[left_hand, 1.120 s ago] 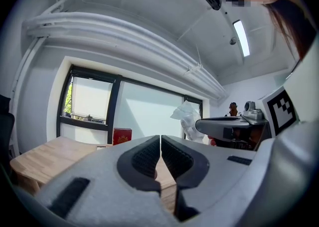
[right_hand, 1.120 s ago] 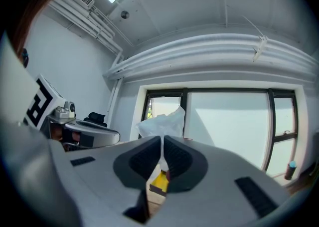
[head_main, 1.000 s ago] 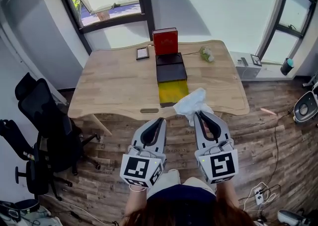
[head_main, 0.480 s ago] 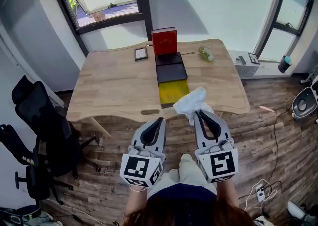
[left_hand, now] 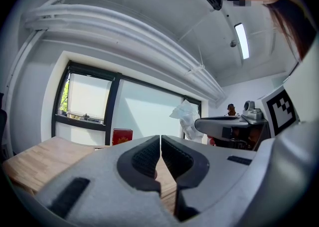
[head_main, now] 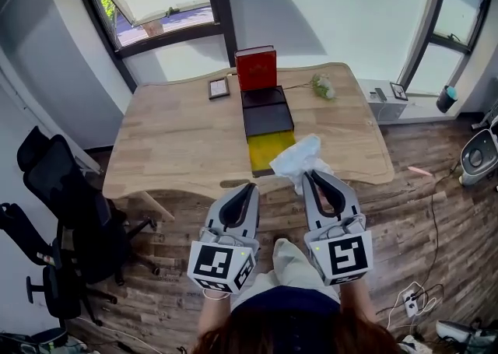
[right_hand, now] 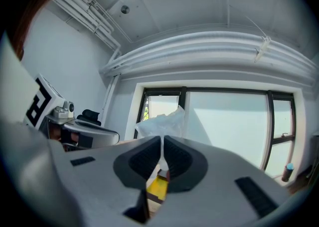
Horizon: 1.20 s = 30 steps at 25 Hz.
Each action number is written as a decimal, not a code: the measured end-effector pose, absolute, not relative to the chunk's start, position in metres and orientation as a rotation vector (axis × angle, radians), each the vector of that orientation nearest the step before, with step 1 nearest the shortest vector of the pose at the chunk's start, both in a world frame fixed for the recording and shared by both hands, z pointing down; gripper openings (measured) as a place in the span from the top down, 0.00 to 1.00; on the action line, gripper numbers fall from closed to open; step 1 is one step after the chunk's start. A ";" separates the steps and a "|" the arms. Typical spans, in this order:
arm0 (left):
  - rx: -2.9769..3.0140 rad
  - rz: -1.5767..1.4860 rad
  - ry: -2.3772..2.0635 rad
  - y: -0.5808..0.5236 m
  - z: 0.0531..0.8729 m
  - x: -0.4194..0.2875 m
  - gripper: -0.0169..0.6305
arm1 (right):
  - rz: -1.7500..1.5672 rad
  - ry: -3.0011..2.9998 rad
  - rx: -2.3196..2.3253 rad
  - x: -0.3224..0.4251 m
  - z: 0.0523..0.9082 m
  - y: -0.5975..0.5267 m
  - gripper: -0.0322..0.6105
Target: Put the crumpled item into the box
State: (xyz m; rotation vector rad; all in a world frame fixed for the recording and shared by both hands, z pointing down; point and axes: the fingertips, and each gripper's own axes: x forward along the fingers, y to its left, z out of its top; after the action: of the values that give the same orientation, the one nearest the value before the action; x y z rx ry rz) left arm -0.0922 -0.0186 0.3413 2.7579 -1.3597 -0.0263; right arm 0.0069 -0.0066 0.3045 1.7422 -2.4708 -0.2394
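**Stepping in, paper still in my right claw**

My right claw (head_main: 306,177) stays clamped on the crumpled item (head_main: 299,159), a wad of white paper bunched above the pinched jaws. My left claw (head_main: 250,188) is closed on nothing and rides alongside, on the side away from the box (head_main: 269,120).

Over the last second little has shifted up top. The wad has kept its place in the head view, overlapping the near right corner of the box's yellow end. What has changed is below: my leg has swung forward under the claws, and the table (head_main: 179,134) has drawn slightly closer.

I judge this the carry. The wad seems short of the box, so I must reach farther before letting go.
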 end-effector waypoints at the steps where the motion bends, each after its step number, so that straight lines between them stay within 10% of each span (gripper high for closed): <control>1: 2.760 -0.024 -1.357 -0.023 0.341 -0.091 0.93 | -0.240 -2.472 1.744 0.008 0.304 -0.011 0.90; 30: 2.752 0.017 -1.325 -0.137 0.348 -0.062 0.93 | -0.153 -2.440 1.703 0.033 0.328 -0.125 0.90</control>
State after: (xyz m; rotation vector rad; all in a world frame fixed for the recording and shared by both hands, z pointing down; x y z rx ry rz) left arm -0.0621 -0.1370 0.3484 2.7521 -1.3253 0.0167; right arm 0.0335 -0.1250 0.3284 1.7027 -2.4403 -0.1534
